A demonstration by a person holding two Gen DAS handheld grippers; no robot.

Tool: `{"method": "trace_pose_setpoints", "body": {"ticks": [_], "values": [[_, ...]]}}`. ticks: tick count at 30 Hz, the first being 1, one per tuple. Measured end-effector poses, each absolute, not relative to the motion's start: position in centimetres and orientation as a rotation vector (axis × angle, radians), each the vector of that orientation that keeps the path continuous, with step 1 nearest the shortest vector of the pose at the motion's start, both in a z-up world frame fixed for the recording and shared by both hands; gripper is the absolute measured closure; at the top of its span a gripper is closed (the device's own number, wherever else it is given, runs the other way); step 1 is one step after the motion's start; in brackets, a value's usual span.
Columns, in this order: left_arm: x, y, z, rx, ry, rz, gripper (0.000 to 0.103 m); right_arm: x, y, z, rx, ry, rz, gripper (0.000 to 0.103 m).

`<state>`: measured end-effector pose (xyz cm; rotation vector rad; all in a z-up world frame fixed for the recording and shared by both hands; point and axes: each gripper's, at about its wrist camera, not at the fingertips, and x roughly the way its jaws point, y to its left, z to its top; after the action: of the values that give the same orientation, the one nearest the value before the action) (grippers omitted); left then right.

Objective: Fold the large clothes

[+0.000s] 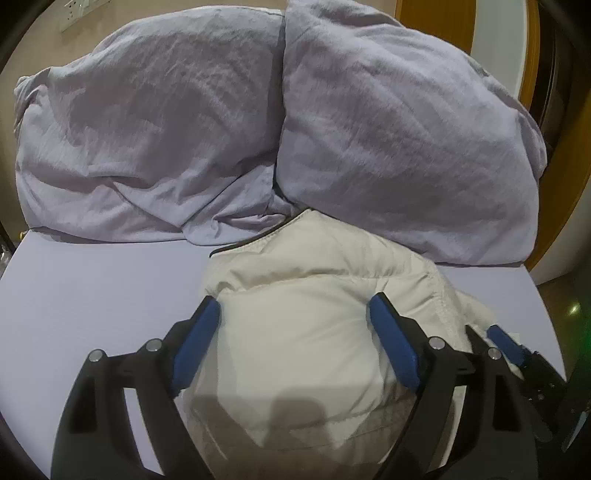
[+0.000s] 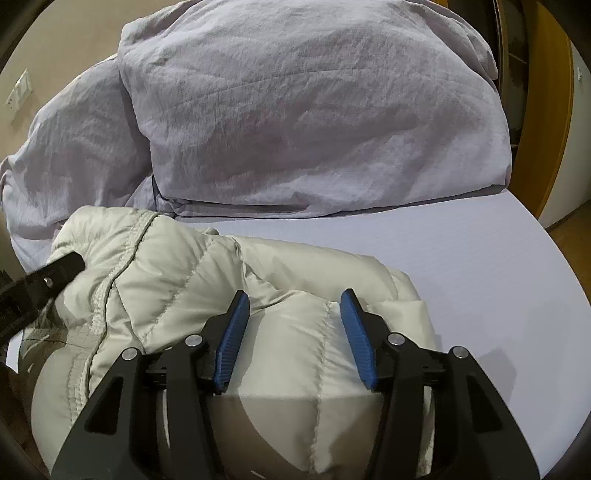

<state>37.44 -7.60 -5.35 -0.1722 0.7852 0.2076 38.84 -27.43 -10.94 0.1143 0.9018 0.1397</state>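
From the left wrist, two lilac pillows (image 1: 258, 122) lay side by side along the far edge of the bed (image 1: 92, 295), the right one overlapping the left where they met. A wall socket (image 1: 83, 11) showed at the far left, and a wooden door frame (image 1: 432, 18) at the far right. The white padded jacket (image 1: 306, 295), bunched into a bundle, sat on the lilac sheet near the middle, its dark-edged collar touching the pillows. The left gripper (image 1: 295, 314) straddled the bundle with its blue pads spread wide; whether they pressed the fabric could not be told. The right gripper (image 1: 495, 339) was at the jacket's right side.

From the right wrist, the same pillows filled the far half, blocking the wall behind. The jacket lay near and left on the sheet. The right gripper's blue pads stood half apart over a puffed panel, a seam running between them, and whether they gripped it was not clear. A black finger of the left gripper (image 2: 55, 275) rested on the jacket at far left.
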Motion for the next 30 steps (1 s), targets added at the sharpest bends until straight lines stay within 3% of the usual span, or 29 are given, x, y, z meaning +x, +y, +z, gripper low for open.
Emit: {"method": "trace_pose_setpoints", "body": {"ticks": [30], "values": [[38.9,-7.3,-8.6,-0.143,0.806,0.254,0.013,40.1,-27.0,-12.5,0.125,0.899,0.126,0.043]]}}
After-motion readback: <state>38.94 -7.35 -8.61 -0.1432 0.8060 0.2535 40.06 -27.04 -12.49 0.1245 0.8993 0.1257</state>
